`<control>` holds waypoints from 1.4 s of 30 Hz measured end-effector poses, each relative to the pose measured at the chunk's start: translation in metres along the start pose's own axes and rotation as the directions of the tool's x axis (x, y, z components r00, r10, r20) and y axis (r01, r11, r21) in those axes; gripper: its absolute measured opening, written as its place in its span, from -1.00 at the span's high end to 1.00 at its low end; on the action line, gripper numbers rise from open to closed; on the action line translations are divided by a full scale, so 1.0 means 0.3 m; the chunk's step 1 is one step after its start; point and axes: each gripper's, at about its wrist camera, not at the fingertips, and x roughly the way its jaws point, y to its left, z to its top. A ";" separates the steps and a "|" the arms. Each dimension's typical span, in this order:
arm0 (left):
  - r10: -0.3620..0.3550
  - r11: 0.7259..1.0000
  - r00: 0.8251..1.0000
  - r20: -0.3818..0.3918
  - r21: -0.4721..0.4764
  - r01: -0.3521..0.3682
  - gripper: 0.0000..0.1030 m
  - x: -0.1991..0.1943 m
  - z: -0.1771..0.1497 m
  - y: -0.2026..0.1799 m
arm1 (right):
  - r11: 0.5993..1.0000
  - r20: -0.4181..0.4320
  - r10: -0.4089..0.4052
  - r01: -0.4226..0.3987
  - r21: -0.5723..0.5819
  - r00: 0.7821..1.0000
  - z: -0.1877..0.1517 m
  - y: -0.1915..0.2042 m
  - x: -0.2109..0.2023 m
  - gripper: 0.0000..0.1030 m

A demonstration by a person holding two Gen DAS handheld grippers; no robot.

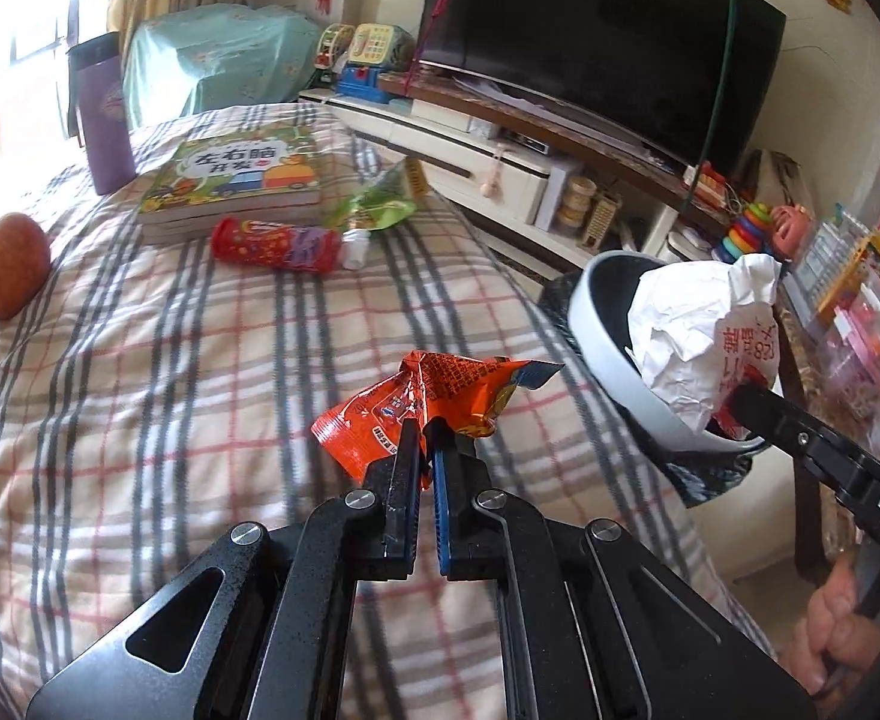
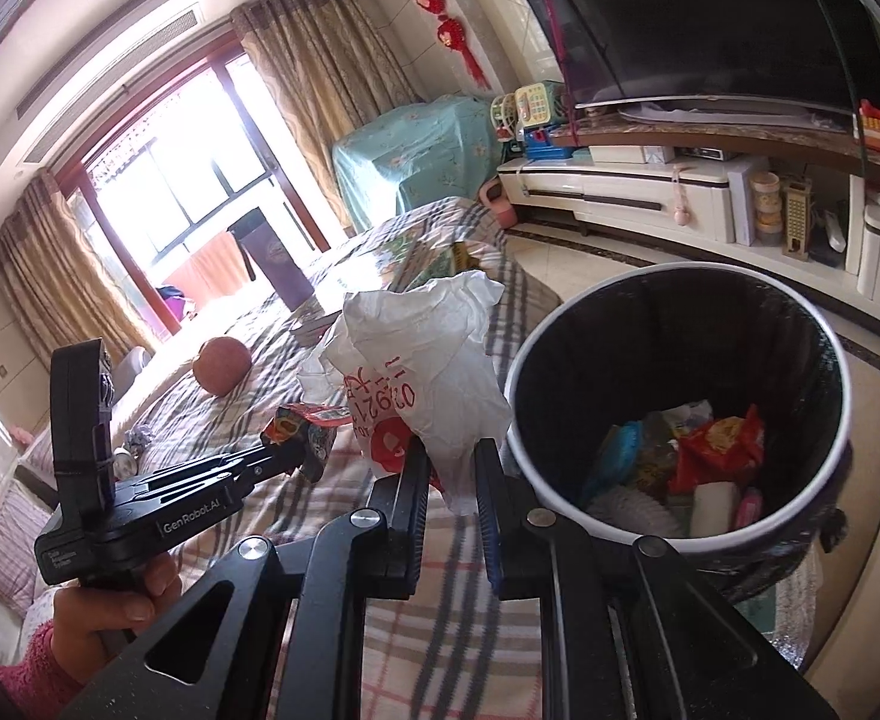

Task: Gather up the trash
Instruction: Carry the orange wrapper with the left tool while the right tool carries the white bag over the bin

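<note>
A plaid-covered table [image 1: 140,390] stands before a dark television [image 1: 607,42]. The white bin with black liner [image 2: 673,402] beside it holds wrappers, possibly tissue too. The left gripper [image 1: 420,429] pinches an orange snack wrapper [image 1: 428,396] above the cloth; the right gripper [image 2: 451,462] clamps a crumpled white plastic bag [image 2: 428,372] beside the bin's rim.

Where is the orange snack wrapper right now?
The orange snack wrapper is pinched in the left gripper, lifted above the plaid tablecloth, with the trash bin to its right.
</note>
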 end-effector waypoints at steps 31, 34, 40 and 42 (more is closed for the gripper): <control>-0.126 0.983 0.992 -0.032 0.128 0.129 0.94 0.054 0.056 -0.336 | 0.987 0.034 -0.153 0.151 0.055 0.988 0.025 -0.242 -0.110 0.70; -0.132 0.981 0.991 -0.035 0.140 0.135 0.94 0.063 0.064 -0.361 | 0.986 0.032 -0.159 0.157 0.058 0.987 0.030 -0.256 -0.114 0.70; -0.143 0.977 0.989 -0.035 0.156 0.147 0.94 0.068 0.075 -0.397 | 0.984 0.032 -0.169 0.167 0.057 0.985 0.040 -0.271 -0.117 0.70; -0.145 0.976 0.989 -0.035 0.161 0.149 0.94 0.073 0.080 -0.407 | 0.984 0.032 -0.172 0.170 0.056 0.985 0.042 -0.270 -0.117 0.70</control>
